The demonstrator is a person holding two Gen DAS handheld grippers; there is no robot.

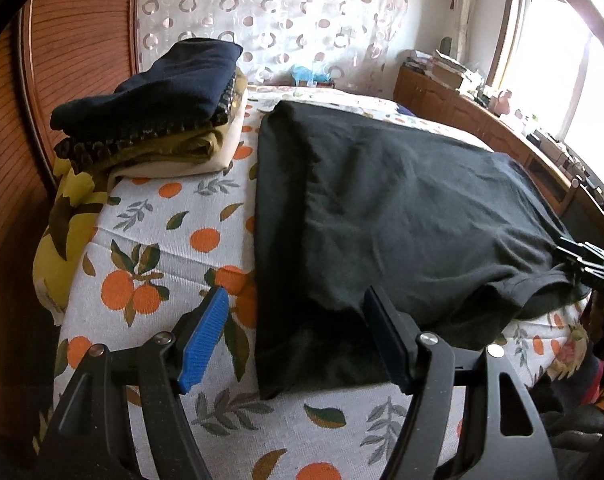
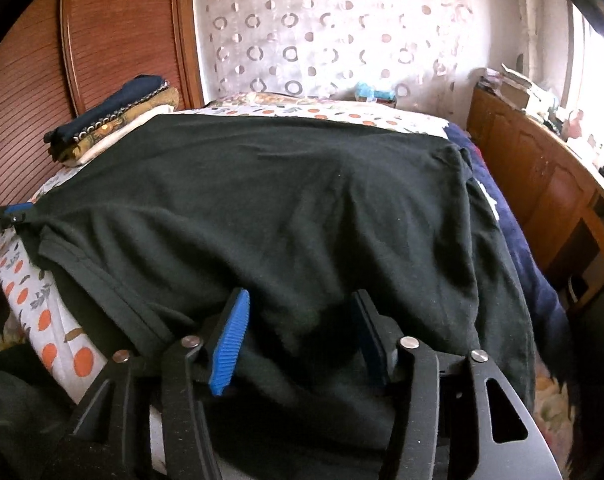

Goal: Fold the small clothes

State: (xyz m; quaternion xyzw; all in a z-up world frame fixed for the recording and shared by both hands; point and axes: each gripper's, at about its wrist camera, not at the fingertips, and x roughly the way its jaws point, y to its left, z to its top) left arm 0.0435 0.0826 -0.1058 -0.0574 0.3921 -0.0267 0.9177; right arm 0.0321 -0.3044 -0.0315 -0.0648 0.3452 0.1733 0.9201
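A black T-shirt lies spread on the orange-print bedspread; it also fills the right wrist view. My left gripper is open, its jaws wide apart over the shirt's near left edge, with nothing between the pads. My right gripper is open over the shirt's near hem, with cloth lying between and under its fingers. The right gripper also shows at the shirt's right edge in the left wrist view. The left gripper shows at the far left of the right wrist view.
A stack of folded clothes, dark blue on top, sits at the bed's far left against the wooden headboard. A wooden cabinet with clutter runs along the right under the window. A patterned curtain hangs behind.
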